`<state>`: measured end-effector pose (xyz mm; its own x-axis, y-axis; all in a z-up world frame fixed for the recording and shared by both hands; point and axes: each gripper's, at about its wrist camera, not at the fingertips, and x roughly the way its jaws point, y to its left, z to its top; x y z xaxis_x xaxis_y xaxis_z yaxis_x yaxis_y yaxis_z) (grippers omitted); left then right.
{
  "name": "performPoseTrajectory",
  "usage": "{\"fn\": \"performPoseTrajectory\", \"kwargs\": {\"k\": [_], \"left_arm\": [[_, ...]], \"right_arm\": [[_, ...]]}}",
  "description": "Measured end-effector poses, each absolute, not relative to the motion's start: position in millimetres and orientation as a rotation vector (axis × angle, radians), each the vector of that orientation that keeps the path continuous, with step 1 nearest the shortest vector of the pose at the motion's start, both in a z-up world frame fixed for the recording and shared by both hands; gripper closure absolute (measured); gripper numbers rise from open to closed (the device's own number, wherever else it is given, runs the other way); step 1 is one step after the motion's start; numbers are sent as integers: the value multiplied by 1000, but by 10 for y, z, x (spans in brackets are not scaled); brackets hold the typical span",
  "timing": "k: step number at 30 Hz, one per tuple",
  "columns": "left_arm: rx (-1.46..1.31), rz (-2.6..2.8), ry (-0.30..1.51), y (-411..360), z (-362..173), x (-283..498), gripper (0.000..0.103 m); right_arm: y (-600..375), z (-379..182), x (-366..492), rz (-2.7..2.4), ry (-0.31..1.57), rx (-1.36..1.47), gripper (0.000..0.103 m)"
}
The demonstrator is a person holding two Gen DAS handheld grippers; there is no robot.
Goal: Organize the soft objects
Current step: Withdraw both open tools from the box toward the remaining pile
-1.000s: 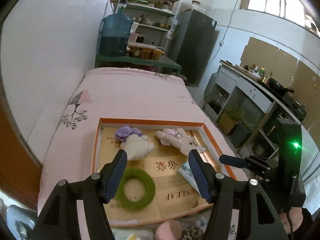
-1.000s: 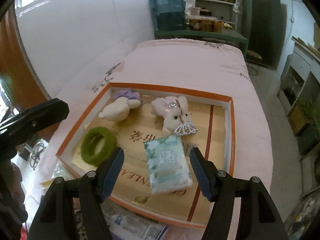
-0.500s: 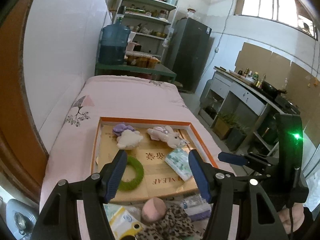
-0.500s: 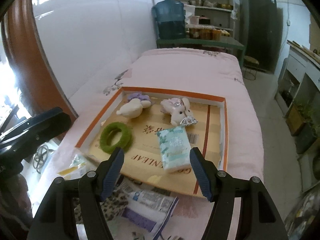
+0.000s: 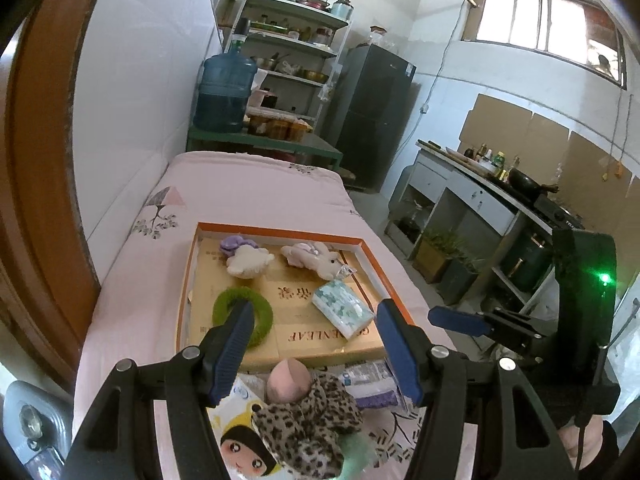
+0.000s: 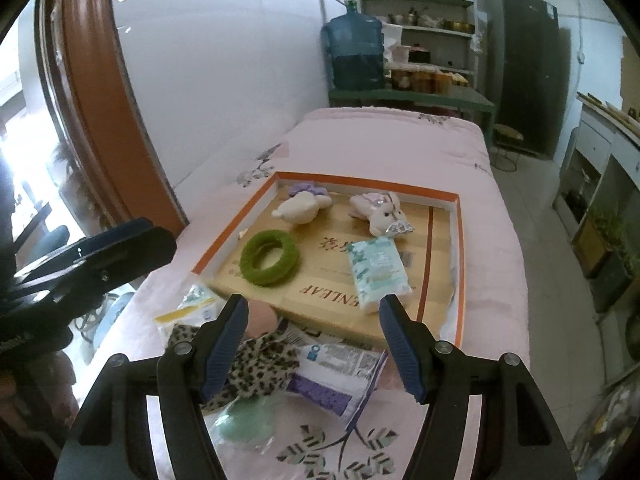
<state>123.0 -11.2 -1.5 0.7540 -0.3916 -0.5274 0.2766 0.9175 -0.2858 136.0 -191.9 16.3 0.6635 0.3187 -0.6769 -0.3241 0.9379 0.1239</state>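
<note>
A shallow orange-rimmed box lies on the pink bed. In it are a white plush with a purple hat, a pink rabbit plush, a green fuzzy ring and a tissue pack. A leopard-print soft toy lies in front of the box. My left gripper hangs open above that toy. My right gripper is open over the box's near edge. Neither holds anything.
Beside the toy lie a purple-and-white packet, a pack with a cartoon face and a pale green pad. A white wall runs along the bed's left. A water jug, shelves and a fridge stand beyond the bed's far end.
Both grippers have drawn back and risen from the box. The leopard-print toy and packets in front of it have come into view. Both stay open and empty.
</note>
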Motion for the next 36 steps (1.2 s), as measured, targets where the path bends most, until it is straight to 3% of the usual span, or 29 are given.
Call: {"fn": "performPoseTrajectory", "kwargs": {"k": [25, 36], "left_arm": [[-266, -324, 565, 369, -73, 703, 40], [-315, -310, 597, 515, -309, 645, 40]], "right_arm": [[-1844, 173, 781, 371, 745, 0, 33], [-1683, -256, 653, 406, 811, 40, 33]]}}
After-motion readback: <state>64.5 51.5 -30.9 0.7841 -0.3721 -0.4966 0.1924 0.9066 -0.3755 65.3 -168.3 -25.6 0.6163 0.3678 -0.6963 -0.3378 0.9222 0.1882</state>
